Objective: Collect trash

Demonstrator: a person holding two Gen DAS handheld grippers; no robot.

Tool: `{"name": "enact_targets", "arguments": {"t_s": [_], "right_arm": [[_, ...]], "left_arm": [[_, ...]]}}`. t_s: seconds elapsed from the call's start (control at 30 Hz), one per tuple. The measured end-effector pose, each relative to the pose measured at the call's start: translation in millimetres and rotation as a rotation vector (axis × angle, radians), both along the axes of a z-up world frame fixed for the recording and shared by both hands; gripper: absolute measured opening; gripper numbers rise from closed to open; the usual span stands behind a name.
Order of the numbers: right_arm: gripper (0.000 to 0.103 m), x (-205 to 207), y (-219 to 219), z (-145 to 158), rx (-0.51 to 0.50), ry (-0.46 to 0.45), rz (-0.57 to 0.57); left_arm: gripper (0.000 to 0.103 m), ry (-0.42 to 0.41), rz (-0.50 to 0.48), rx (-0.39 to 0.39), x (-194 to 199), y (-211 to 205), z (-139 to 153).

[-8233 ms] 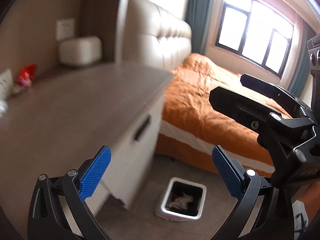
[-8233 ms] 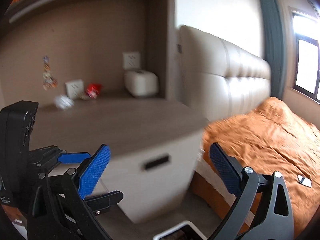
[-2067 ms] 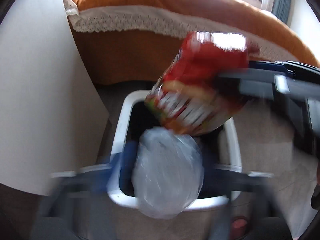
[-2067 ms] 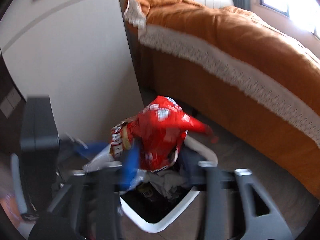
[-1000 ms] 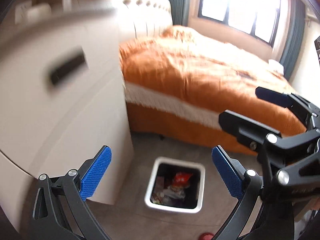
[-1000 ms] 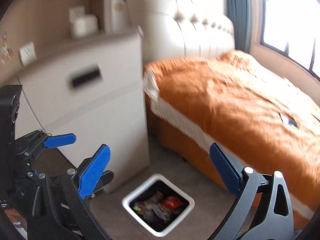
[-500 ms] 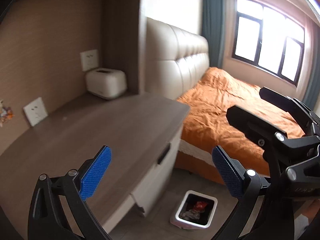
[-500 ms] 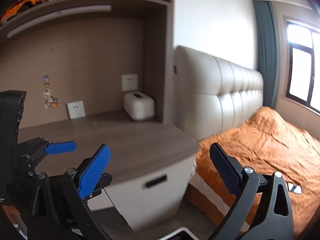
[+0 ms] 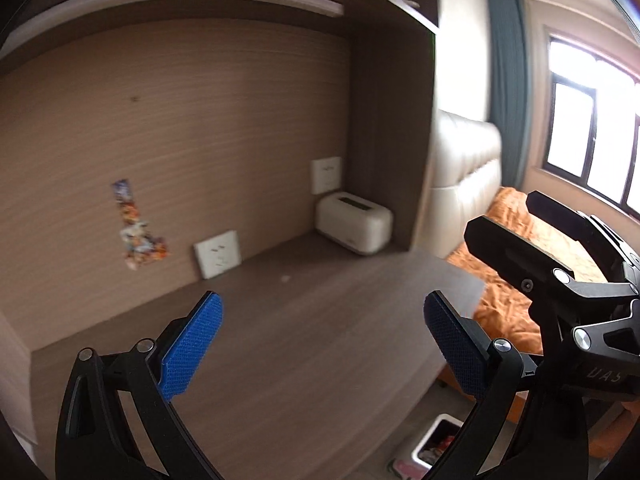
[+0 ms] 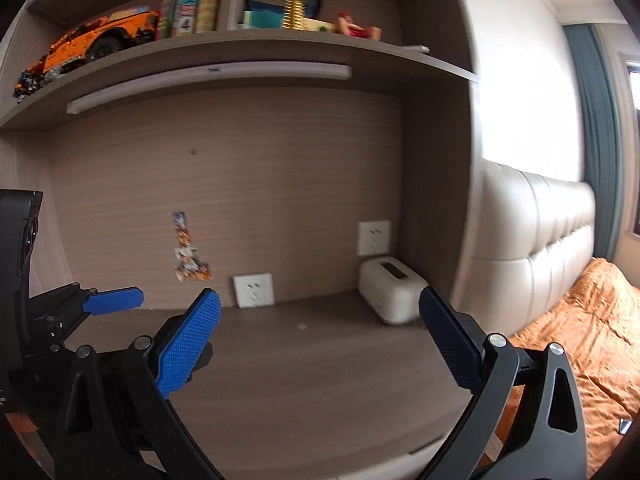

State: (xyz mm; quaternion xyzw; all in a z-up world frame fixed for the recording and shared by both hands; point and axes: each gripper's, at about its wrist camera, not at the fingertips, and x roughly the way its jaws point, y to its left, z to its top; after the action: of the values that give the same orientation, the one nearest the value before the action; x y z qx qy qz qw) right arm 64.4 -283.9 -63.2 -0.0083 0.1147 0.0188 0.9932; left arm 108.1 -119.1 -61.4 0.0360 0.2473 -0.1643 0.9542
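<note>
Sockets (image 10: 253, 290) two, tissue box (image 10: 391, 293) one, bin (image 9: 438, 440) one.

Both wrist views face desk (image 9: 320, 320) alcove, seemingly near.

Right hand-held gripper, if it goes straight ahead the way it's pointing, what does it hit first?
Probably the brown back wall panel above the desk top. The open right hand-held gripper has nothing between its fingers; the white box sits off to the right. Depth is uncertain.
</note>
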Motion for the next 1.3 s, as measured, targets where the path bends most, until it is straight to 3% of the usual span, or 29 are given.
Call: {"name": "enact_targets", "arguments": {"t_s": [0.2,0.63,1.3], "right_arm": [[0.099,12.7,33.6,13.6,-0.005,-0.031,0.027],[0.099,29.8,80.1,24.9,-0.033,-0.053,0.087],[0.099,34.3,85.0,24.3,-0.023,-0.05,0.095]], "left_arm": [[0.099,-0.013,0.105,0.012,2.0,47.9,19.5],[0.099,-0.002,0.322,0.077,6.8,97.5,26.8],[0.099,-0.004,0.32,0.083,1.3,104.5,29.3]]}}
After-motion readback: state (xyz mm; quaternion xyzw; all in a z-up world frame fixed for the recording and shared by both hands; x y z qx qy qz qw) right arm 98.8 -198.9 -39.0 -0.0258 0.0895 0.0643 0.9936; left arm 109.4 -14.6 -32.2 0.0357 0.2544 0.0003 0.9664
